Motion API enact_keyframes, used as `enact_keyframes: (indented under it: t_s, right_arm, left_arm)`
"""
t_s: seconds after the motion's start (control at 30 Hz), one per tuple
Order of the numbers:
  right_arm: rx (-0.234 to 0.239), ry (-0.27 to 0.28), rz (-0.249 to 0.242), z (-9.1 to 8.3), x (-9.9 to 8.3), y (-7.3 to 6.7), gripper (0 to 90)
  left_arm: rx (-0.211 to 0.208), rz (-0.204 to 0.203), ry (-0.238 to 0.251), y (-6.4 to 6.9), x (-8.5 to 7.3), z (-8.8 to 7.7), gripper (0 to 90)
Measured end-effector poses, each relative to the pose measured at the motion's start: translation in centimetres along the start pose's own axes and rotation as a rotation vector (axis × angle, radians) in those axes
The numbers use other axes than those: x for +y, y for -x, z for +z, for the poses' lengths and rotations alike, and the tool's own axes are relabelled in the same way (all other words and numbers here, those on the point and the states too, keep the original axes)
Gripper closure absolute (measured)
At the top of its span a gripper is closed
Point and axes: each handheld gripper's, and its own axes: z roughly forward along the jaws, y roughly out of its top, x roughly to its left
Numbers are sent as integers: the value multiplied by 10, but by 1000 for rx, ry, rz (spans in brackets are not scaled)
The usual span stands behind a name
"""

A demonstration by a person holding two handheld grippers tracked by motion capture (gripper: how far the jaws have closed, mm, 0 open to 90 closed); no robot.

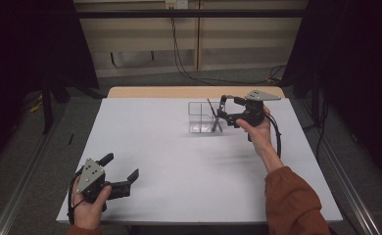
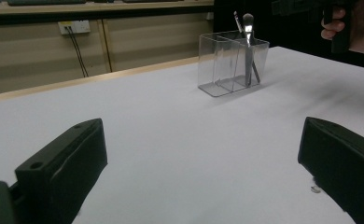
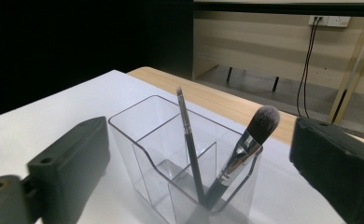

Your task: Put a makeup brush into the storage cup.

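Note:
A clear plastic organizer (image 1: 201,117) (image 2: 227,65) (image 3: 171,154) with several compartments stands on the far middle of the white table (image 1: 179,161). A thin brush (image 3: 187,135) and a thick fluffy makeup brush (image 3: 248,144) (image 2: 248,44) lean in its right end compartment. My right gripper (image 1: 222,107) (image 3: 201,140) hovers open just right of the organizer, its jaws either side of the brushes and touching nothing. My left gripper (image 1: 121,165) (image 2: 203,154) rests open near the table's front left corner, with bare tabletop between its jaws.
A wooden strip (image 1: 179,91) edges the table's far side. Beyond it are a wall with cables (image 1: 179,54) and a socket (image 2: 73,26). Dark curtains flank both sides. A metal rail (image 1: 27,186) runs along the floor at left.

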Motion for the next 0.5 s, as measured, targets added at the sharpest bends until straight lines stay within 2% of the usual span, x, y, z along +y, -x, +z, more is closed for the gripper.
enact_keyframes:
  t_s: [0.13, 0.3, 0.5]
  right_arm:
    - [0, -4, -5, -5, -1, -4, 15]
    - [-48, 10, -25, -15, 1, -8, 16]
    - [-107, 16, -15, -25, -4, -9, 49]
  left_arm:
    - [-6, -3, 6, 0, 0, -1, 12]
    - [-4, -3, 6, 0, 1, 0, 12]
    - [-5, -5, 6, 1, 1, 1, 12]
